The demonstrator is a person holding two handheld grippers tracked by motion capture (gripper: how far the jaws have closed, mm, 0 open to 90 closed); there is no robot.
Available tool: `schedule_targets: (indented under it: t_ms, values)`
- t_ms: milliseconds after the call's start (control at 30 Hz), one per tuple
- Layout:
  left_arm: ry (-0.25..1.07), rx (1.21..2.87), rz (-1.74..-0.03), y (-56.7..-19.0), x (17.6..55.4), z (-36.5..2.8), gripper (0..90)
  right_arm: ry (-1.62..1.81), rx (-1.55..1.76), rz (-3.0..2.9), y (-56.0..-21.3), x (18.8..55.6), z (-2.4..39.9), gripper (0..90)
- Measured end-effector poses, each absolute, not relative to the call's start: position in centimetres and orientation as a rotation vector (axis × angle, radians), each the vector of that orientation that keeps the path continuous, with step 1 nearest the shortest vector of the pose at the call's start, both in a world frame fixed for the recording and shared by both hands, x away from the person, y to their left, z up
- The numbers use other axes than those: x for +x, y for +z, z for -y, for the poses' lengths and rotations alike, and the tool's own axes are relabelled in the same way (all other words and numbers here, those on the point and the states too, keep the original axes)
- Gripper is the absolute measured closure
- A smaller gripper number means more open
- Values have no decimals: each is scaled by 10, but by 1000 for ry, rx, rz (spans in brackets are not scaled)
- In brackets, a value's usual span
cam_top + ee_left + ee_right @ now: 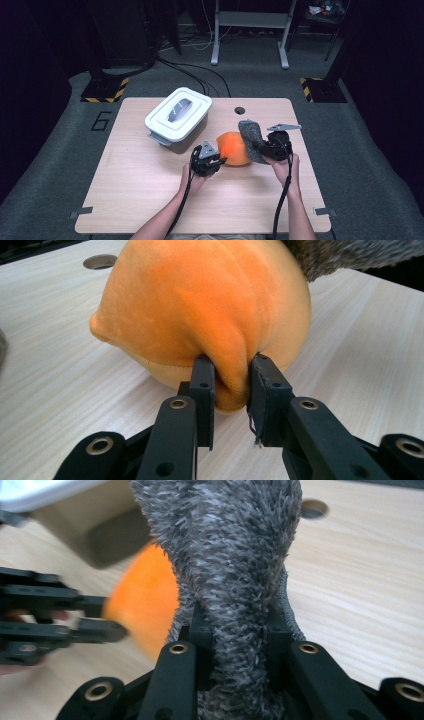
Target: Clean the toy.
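Orange plush toy (233,148) lies on the table (135,190), right of centre, just right of the white lidded box (178,118). Left gripper (214,161) sits at the toy's near-left side, jaws pinched on a fold of orange fabric. Right gripper (264,147) at the toy's right, jaws clamped on the grey furry part (251,138), which stands up above the orange body.

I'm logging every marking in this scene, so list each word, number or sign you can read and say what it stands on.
"6": a dark numeral on the grey floor left of the table, at.
Yellow-and-black hazard stripes, no words: on the two stand bases at and.
No readable text on the white lidded box, the orange plush or the grey furry piece.
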State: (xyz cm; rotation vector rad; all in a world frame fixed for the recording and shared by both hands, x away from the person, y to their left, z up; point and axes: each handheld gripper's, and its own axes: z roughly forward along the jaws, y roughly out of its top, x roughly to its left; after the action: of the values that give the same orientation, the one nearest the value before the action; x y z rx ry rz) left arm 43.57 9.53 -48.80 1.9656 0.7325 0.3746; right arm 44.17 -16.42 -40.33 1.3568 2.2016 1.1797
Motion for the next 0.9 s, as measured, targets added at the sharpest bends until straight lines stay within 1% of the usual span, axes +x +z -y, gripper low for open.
schedule_targets:
  t_ms: [167,367,567,900]
  values:
    - [356,1977,-704,-484,432,-94,742,1215,1277,-2254,-392,438,143,732]
    - [357,1991,-711,-487,433,-95,742,1102,1237,-2301,-410,450,117,733]
    - [352,1987,-730,-491,435,-98,742,1040,1233,-2261,-418,452,111,736]
    - [344,1993,-735,-494,436,-101,749,1012,1286,-2234,-426,456,126,737]
